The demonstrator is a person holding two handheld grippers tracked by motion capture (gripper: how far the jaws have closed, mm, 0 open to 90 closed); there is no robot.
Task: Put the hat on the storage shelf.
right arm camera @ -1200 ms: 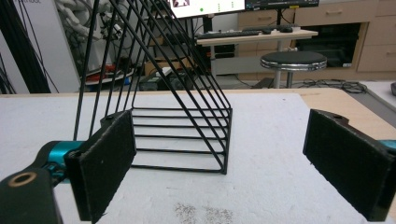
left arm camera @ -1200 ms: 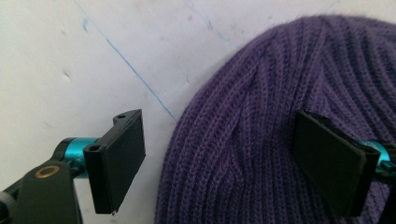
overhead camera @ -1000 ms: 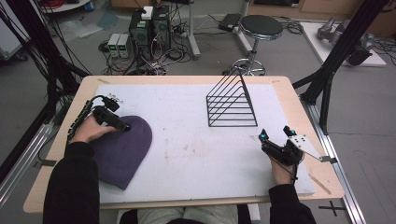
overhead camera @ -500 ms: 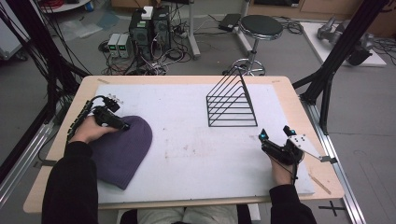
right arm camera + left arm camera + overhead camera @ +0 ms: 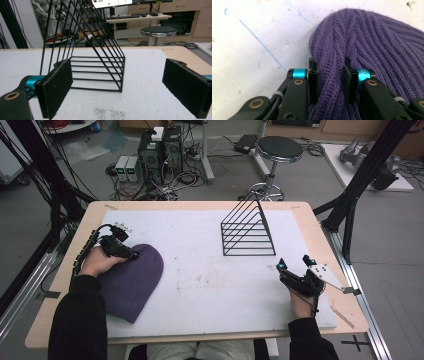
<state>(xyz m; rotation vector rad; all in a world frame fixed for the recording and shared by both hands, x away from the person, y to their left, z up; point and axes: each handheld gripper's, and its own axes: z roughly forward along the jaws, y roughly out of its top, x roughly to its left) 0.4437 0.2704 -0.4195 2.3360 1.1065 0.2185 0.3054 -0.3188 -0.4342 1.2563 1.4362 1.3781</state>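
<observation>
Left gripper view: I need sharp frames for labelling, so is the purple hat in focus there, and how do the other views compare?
Left gripper view: purple hat knit ribs crisp, left hand-held gripper slightly soft. Right gripper view: wire rack sharp, right hand-held gripper pads blurred. High view: even light, faint shadows, soft detail.

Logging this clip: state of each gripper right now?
Left gripper: jaws just closed, pinching the purple knitted beanie.
Right gripper: open, holding nothing.

light: even, soft | shadows: faint | focus: high view perhaps slightly soft
</observation>
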